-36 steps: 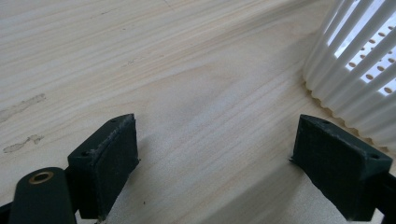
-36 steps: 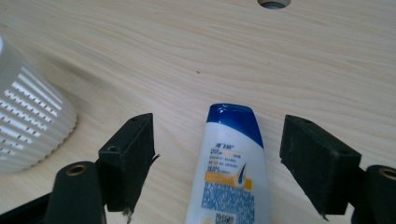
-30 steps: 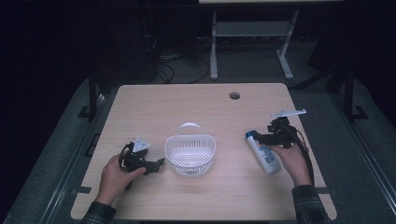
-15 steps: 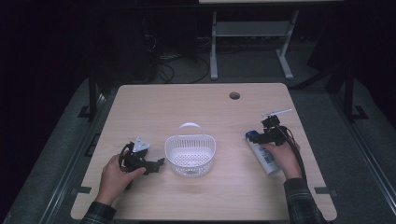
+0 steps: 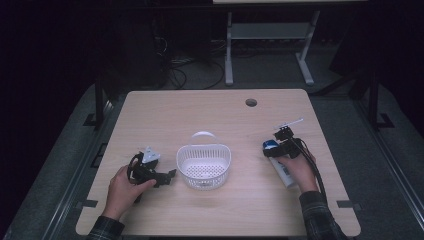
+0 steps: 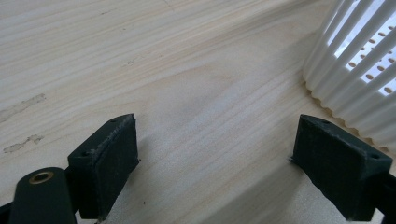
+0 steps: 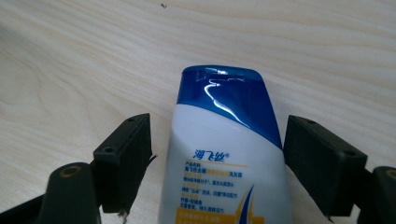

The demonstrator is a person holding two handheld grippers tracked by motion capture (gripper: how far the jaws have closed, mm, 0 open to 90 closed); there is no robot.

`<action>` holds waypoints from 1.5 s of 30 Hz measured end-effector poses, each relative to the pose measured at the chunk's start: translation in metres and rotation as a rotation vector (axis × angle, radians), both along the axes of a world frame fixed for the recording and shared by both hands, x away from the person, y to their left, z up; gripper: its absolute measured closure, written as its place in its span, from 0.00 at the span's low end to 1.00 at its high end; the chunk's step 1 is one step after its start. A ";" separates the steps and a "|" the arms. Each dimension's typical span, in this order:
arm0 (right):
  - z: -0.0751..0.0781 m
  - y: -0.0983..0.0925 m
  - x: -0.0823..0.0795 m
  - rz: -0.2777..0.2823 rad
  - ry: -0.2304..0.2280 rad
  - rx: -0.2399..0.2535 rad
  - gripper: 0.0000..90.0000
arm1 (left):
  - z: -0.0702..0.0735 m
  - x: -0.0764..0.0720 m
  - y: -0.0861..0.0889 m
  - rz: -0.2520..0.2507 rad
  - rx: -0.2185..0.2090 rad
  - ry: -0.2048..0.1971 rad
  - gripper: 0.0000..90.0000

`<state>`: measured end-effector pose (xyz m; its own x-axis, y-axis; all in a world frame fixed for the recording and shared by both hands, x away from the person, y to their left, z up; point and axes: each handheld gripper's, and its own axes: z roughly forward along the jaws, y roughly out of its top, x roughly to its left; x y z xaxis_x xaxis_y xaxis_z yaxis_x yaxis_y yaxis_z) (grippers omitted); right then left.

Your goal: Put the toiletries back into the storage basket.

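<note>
A white shampoo bottle (image 7: 224, 140) with a blue cap lies flat on the wooden table; in the high view the bottle (image 5: 285, 175) shows at the right, partly under the person's hand. My right gripper (image 7: 219, 135) is open and straddles its cap end, with a gap between the bottle and each pad. In the high view the right gripper (image 5: 272, 149) sits low over that end. At the table's middle stands a white slotted basket (image 5: 181, 159) with a handle. Just left of the basket wall (image 6: 355, 70), my left gripper (image 6: 219, 140) rests open on the table with only bare wood between its jaws; in the high view the left gripper (image 5: 169, 176) points at the basket.
A round cable hole (image 5: 251, 102) sits near the table's far edge. Beyond the table stands a metal stand (image 5: 230, 55) with cables on the dark floor. Bare wood lies between the basket and the bottle.
The right gripper has come down and a little leftward onto the bottle's cap end. The left gripper and the basket have stayed put.
</note>
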<state>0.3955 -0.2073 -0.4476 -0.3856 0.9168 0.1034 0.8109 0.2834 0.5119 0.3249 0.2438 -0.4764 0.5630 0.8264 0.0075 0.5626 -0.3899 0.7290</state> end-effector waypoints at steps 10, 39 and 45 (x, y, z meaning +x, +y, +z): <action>-0.007 0.002 0.001 -0.002 0.034 -0.041 0.28 | 0.000 0.000 0.000 0.000 0.000 0.000 0.15; 0.009 -0.002 -0.007 0.018 -0.032 -0.017 0.38 | 0.000 0.000 0.000 0.000 0.001 0.000 0.15; 0.022 -0.007 -0.011 0.016 -0.074 0.042 0.38 | 0.000 0.000 0.000 0.000 0.001 0.000 0.15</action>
<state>0.3840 -0.2142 -0.4259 -0.4078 0.9062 0.1122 0.7663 0.2728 0.5816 0.3248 0.2438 -0.4764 0.5631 0.8264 0.0080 0.5627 -0.3904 0.7287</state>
